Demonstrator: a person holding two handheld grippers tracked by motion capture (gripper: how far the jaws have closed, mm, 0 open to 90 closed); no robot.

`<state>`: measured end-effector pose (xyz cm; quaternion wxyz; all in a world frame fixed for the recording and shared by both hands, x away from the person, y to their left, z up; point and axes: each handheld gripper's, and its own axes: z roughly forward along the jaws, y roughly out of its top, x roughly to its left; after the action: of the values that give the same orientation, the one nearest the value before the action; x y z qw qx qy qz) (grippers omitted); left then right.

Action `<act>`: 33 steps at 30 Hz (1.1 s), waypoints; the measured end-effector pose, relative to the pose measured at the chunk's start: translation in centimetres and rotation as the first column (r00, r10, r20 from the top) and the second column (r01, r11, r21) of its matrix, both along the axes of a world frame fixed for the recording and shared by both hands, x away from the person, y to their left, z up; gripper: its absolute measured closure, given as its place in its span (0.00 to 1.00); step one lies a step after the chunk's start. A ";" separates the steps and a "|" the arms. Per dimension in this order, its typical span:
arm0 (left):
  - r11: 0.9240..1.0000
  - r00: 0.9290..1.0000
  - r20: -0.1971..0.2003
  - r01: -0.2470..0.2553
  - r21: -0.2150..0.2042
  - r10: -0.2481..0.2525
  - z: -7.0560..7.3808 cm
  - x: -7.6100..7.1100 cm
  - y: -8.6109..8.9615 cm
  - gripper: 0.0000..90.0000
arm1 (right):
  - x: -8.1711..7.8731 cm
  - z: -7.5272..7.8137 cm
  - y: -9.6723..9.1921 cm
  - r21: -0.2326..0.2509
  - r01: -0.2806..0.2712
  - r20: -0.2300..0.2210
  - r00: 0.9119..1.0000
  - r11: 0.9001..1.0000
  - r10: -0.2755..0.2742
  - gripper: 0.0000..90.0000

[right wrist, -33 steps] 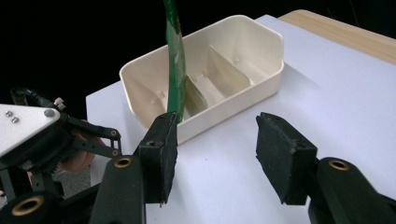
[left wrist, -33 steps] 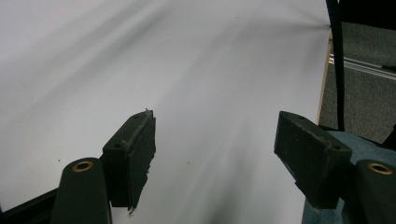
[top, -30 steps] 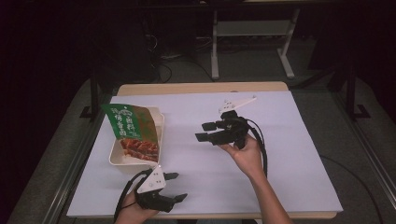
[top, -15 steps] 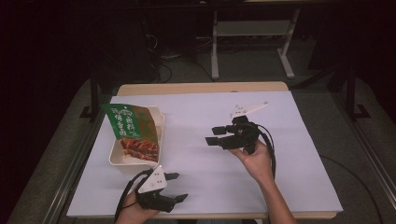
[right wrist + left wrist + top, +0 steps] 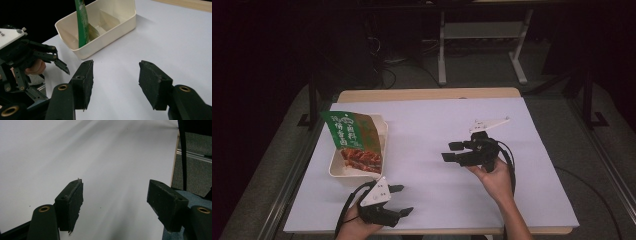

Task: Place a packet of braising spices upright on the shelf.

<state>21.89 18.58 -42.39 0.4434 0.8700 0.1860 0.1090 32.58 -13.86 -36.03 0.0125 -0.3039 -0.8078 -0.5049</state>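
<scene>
Two black grippers hover over white paper: the left gripper point(image 5: 398, 200) gapes empty at the near edge, the right gripper point(image 5: 451, 151), jaws just widening, empty. Beyond, a green snack pouch point(image 5: 354, 140), its lettering unreadable, leans in a cream tray point(image 5: 382, 131)

Your right gripper pulls back from the tray

Your right gripper point(image 5: 452, 151) has drifted toward you and down, away from the tray point(image 5: 383, 131), jaws just opening with nothing between them.
</scene>
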 end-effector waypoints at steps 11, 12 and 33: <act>1.000 1.000 -0.001 -0.001 -0.001 0.001 0.0 0.0 0.0 0.32 | -0.9 -0.9 -1.6 0.001 0.024 -0.001 1.000 1.000 -0.024 0.49; 1.000 1.000 -0.001 -0.001 -0.001 0.001 0.0 0.0 0.0 0.32 | -0.9 -0.9 -1.7 0.002 0.023 0.001 1.000 1.000 -0.023 0.49; 1.000 1.000 -0.004 -0.005 -0.003 0.005 0.0 0.1 -0.1 0.31 | -2.8 -3.1 -4.3 0.002 0.065 -0.025 0.998 0.998 -0.065 0.47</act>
<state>21.94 18.52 -42.43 0.4440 0.8691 0.1893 0.1081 29.83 -18.14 -39.14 0.0063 -0.3363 -0.7966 -0.5023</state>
